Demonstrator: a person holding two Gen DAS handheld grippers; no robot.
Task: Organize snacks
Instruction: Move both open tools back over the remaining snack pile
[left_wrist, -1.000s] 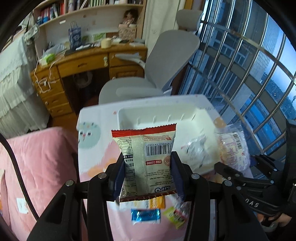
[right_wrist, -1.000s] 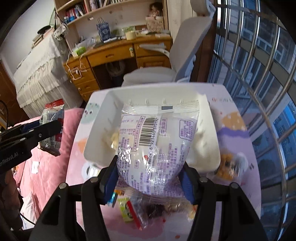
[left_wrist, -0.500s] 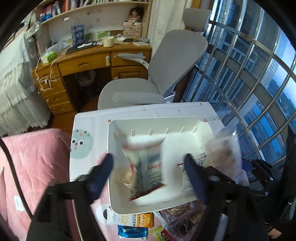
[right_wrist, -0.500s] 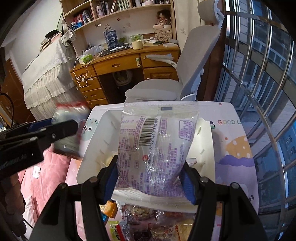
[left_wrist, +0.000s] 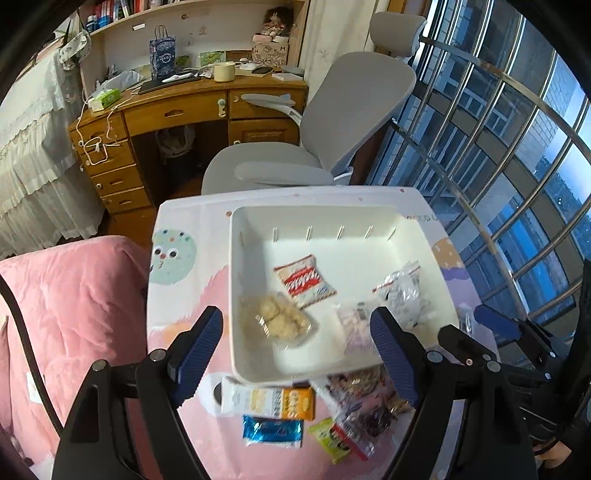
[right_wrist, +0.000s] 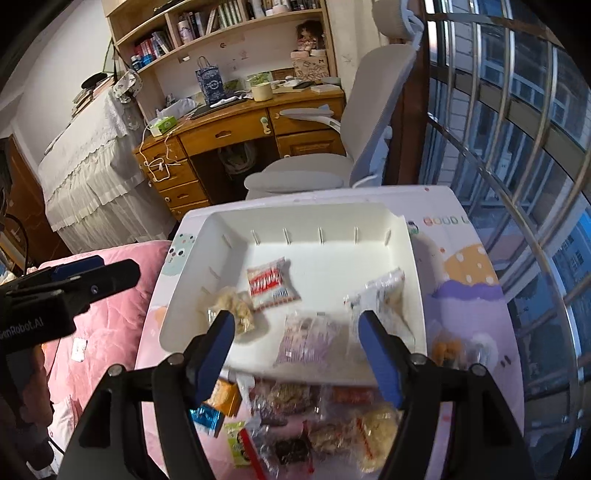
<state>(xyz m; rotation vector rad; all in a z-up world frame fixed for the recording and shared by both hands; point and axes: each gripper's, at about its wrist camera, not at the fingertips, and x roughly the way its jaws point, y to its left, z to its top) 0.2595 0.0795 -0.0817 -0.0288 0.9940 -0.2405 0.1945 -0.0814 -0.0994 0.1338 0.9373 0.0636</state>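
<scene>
Now both tools (left_wrist: 297, 332) (right_wrist: 295, 336) gape above the snack-filled bin (left_wrist: 332, 218).

Left gripper (left_wrist: 296, 344) and right gripper (right_wrist: 297, 341) side by side, jaws wide apart, nothing held.

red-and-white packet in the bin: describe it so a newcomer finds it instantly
Start at the white bin on the small pastel table. The red-and-white packet lies flat near the bin's middle, just beyond the clear pack of pale cookies. It alone carries a bold red band with white lettering; its neighbours are clear, silvery or purple-printed.
</scene>
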